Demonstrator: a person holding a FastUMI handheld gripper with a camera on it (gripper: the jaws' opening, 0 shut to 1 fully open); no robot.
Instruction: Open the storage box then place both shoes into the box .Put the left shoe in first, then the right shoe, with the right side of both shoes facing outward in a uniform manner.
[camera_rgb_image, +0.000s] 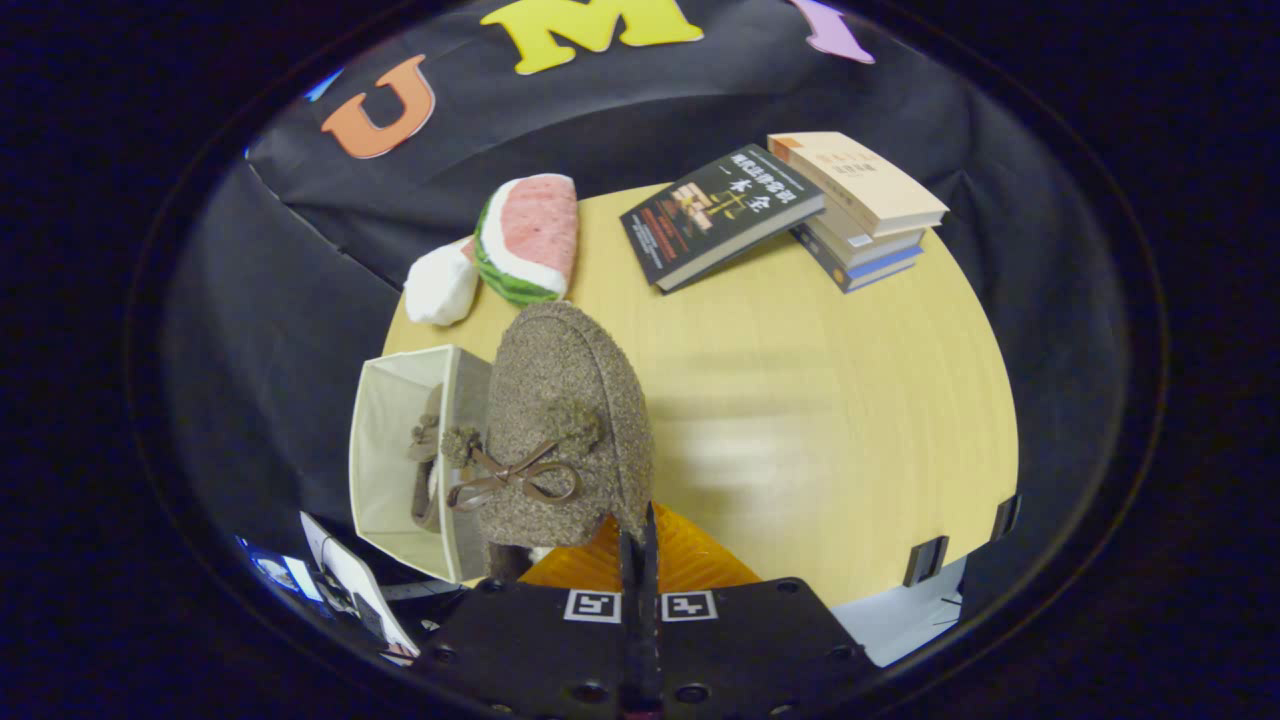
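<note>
Box (400, 460) open w/ one shoe (428, 470) inside (left, I'd guess). My tool (640, 530) pinches the 2nd shoe (565, 420) beside the box; placing it remains.

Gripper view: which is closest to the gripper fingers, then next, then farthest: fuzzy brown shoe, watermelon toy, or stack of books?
1. Fuzzy brown shoe with bow, pinched in the gripper.
2. Watermelon-slice plush toy, beyond the shoe.
3. Stack of books, at the table's far edge.

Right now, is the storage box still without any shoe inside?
No: one shoe already lies inside the open box, while the hand-held gripper holds the second shoe beside it.
</note>
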